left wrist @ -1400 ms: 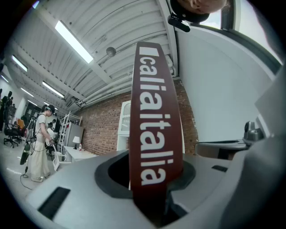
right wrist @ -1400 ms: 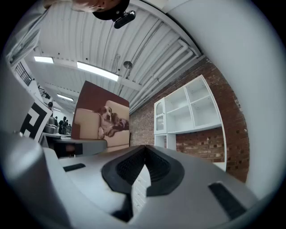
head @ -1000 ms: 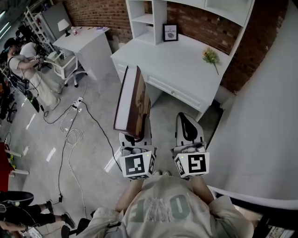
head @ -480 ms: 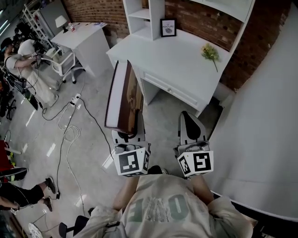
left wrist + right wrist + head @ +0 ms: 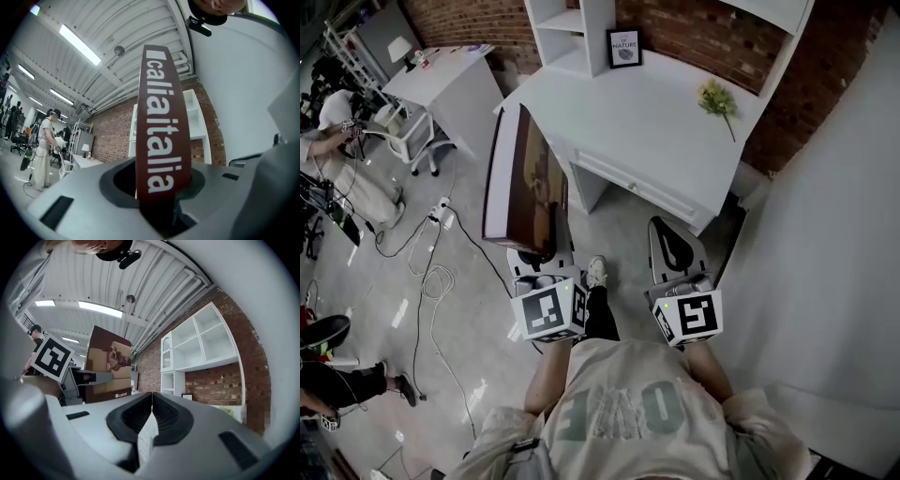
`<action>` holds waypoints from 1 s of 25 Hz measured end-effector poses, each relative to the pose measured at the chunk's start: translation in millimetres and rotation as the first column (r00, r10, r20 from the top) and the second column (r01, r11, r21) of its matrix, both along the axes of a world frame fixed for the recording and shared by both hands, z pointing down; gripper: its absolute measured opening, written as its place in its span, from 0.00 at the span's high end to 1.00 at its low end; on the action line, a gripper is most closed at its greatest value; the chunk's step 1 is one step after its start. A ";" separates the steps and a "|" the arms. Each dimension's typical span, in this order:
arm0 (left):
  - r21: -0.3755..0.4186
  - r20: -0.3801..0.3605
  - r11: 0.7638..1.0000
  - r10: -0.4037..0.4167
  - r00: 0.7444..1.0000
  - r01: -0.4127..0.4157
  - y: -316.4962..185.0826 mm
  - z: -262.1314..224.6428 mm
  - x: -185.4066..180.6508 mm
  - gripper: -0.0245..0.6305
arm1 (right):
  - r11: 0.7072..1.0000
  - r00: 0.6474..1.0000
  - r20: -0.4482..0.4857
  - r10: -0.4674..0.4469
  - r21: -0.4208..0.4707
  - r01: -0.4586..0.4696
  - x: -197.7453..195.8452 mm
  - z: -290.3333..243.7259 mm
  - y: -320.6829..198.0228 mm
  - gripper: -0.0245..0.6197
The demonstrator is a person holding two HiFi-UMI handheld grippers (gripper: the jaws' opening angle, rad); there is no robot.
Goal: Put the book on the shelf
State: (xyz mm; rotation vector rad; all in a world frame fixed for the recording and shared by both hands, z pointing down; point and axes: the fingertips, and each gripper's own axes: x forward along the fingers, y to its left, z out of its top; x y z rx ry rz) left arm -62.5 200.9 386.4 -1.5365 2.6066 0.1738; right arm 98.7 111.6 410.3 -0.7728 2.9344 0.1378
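My left claw (image 5: 540, 265) is clamped on the lower edge of the large brown hardcover book (image 5: 523, 178). The book stands upright above the claw, with white lettering down its spine, just off the left front corner of the white table (image 5: 656, 141). My right claw (image 5: 673, 251) is pinched together with nothing in it, near the table's front edge. The white shelf unit (image 5: 567, 33) stands at the table's back.

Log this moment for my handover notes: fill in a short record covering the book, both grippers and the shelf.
book: upright, over the floor in front of the desk
left gripper: fingers shut on the book's lower end
right gripper: fingers together, nothing held
shelf: white unit on the desk, framed picture beside it
task state: book not yet on the shelf
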 end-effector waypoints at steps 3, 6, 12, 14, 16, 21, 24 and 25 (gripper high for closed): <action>0.007 0.000 1.000 0.026 1.000 -0.026 -39.8 2.3 -26.5 0.73 | 1.000 1.000 -0.012 0.003 0.014 -0.003 -30.8 3.1 -33.0 0.94; 0.006 -0.001 0.998 0.063 0.998 -0.063 -82.6 -1.8 -60.7 0.73 | 0.999 0.999 -0.027 0.024 0.023 -0.023 -68.7 -1.5 -68.8 0.94; 0.030 0.026 0.992 0.120 0.992 -0.121 -183.4 -26.9 -144.5 0.73 | 0.995 0.998 0.005 0.068 0.071 -0.068 -153.1 -35.7 -162.2 0.94; 0.036 0.034 0.989 0.140 0.990 -0.142 -218.5 -33.4 -169.6 0.73 | 0.993 0.996 0.015 0.088 0.074 -0.089 -178.3 -44.5 -195.5 0.94; 0.040 0.039 0.987 0.157 0.987 -0.159 -249.3 -38.6 -194.2 0.73 | 0.992 0.995 0.025 0.101 0.075 -0.103 -204.2 -50.4 -224.5 0.94; 0.040 0.037 0.974 0.222 0.974 -0.223 -318.0 -37.6 -236.8 0.73 | 0.987 0.988 0.045 0.146 0.063 -0.149 -248.8 -54.4 -286.4 0.94; 0.036 0.014 0.963 0.267 0.963 -0.268 -354.1 -28.5 -249.0 0.73 | 0.982 0.983 0.039 0.177 0.059 -0.179 -260.5 -53.2 -315.0 0.94; 0.032 0.002 0.960 0.279 0.960 -0.279 -363.5 -24.2 -251.2 0.73 | 0.981 0.983 0.029 0.184 0.060 -0.185 -263.6 -51.9 -322.2 0.94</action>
